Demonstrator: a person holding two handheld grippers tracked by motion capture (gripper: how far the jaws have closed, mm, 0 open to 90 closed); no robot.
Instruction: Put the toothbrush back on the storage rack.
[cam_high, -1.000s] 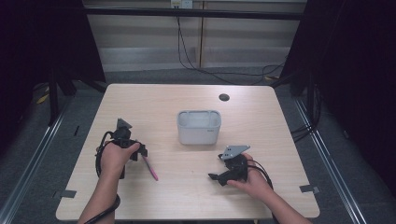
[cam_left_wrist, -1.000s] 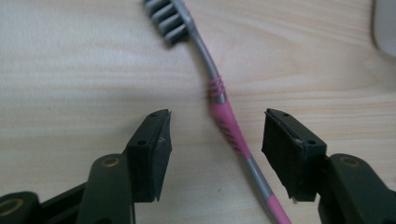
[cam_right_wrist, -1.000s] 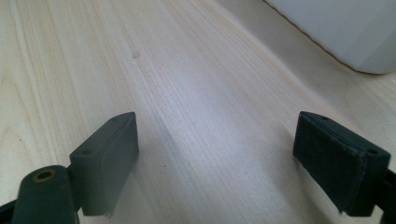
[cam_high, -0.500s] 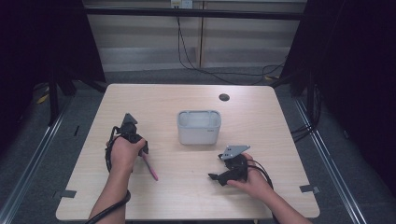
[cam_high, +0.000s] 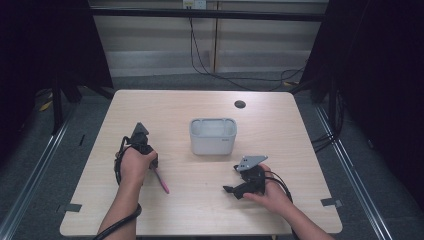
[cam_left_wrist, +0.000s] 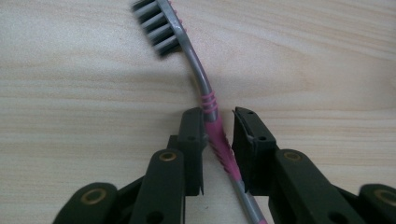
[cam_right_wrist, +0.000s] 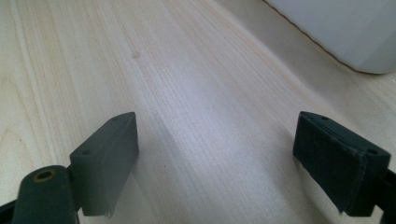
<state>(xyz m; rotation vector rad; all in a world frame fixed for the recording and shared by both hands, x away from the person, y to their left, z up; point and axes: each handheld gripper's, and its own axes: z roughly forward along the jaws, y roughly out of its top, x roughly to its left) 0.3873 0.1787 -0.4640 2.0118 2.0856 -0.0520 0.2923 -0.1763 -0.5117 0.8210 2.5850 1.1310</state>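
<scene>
A pink and grey toothbrush (cam_high: 161, 182) lies on the wooden table (cam_high: 280, 130) at the left front. In the left gripper view its dark bristles point away, and its handle (cam_left_wrist: 205, 95) runs at a slant between the jaws. My left gripper (cam_high: 153, 164) points down over the brush's near end. Its jaws have just been closing, and both pads (cam_left_wrist: 192, 135) now touch the pink grip. My right gripper (cam_high: 231, 182) rests low at the right front, held by a hand. It is open (cam_right_wrist: 215, 154) with bare wood between its pads.
A pale grey rectangular bin (cam_high: 212, 146) stands near the table's middle, and its rounded wall (cam_right_wrist: 336, 28) lies just beyond the right gripper. A dark round hole (cam_high: 240, 104) sits near the far edge. Cables trail from both grippers.
The left hand shifted slightly to the right and settled over the toothbrush's near end. The right hand and the bin stayed where they were.
</scene>
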